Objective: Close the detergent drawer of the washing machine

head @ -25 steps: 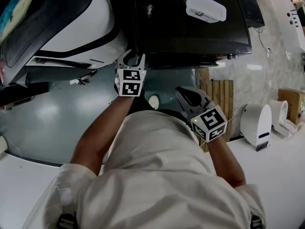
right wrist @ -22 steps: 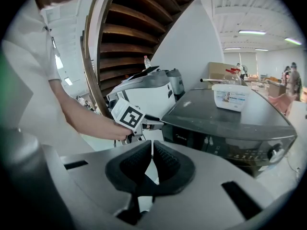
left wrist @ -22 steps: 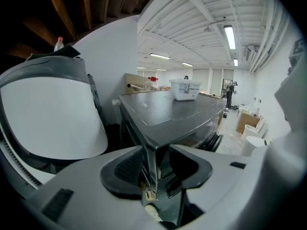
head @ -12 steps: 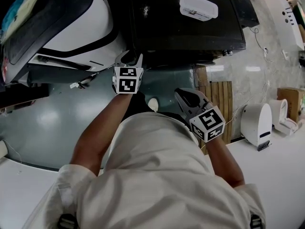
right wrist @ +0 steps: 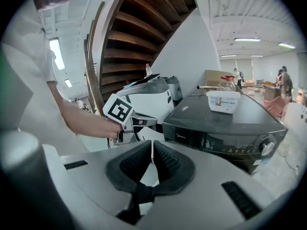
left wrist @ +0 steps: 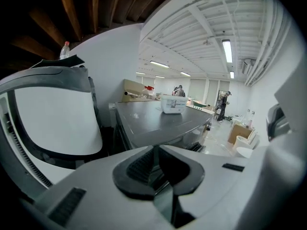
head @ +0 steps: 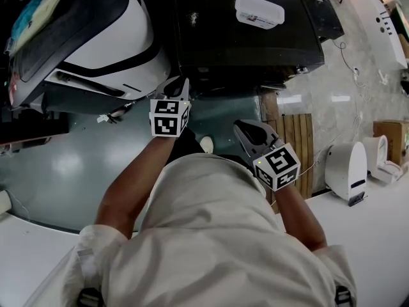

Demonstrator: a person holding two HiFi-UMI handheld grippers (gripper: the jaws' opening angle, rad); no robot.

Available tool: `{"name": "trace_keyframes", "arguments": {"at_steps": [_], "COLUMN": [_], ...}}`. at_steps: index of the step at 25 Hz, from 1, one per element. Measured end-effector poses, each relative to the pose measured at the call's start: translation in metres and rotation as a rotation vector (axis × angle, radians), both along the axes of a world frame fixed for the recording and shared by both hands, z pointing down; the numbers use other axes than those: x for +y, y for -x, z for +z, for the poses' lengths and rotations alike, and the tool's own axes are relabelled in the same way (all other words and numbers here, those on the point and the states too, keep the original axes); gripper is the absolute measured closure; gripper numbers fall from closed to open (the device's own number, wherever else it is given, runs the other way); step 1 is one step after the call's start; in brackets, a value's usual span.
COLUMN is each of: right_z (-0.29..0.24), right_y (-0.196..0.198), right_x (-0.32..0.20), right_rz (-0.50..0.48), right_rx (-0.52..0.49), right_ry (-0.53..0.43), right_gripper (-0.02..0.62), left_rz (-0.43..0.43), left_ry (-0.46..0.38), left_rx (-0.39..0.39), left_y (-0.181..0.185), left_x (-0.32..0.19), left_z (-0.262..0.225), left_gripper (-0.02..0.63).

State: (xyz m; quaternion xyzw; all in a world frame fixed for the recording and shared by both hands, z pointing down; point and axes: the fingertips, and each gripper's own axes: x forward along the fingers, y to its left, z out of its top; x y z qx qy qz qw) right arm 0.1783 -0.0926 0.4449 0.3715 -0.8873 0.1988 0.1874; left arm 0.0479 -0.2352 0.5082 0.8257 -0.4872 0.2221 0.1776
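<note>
Both empty, left tongs [left wrist: 154,148] just closed, right tongs [right wrist: 152,143] shut

Washing machine [head: 249,37] front hidden in head view; detergent drawer [right wrist: 184,132] seam too small to judge. White appliance [head: 83,37] cut by left edge. Distant persons [right wrist: 283,80] indistinct

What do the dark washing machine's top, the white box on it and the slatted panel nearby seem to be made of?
Washing machine top: likely painted metal or plastic, dark and semi-gloss, given its soft sheen. White box: apparently plastic, smooth, with rounded corners. Slatted panel: probably bare wood, light brown parallel boards with gaps.
</note>
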Motion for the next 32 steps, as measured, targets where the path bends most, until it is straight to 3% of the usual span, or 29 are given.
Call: {"name": "trace_keyframes", "arguments": {"at_steps": [5, 14, 21, 32], "right_z": [-0.006, -0.017, -0.021, -0.03], "right_y": [-0.001, -0.004, 0.001, 0.001], "right_x": [0.009, 0.014, 0.017, 0.016], "right_rz": [-0.013, -0.017, -0.037, -0.047], "right_rx": [-0.014, -0.048, -0.078, -0.086], "right_ry": [-0.018, -0.049, -0.049, -0.077], "right_gripper": [0.577, 0.577, 0.578, 0.58], "left_rz": [0.069, 0.27, 0.388, 0.439], "left_ry": [0.014, 0.059, 0.092, 0.091], "left_rx": [0.132, 0.302, 0.371, 0.349], "left_y": [-0.017, -0.041, -0.048, -0.047], "left_x": [0.025, 0.087, 0.125, 0.144], "left_z": [-0.027, -0.079, -0.098, -0.102], "left_gripper": [0.606, 0.609, 0.609, 0.609]}}
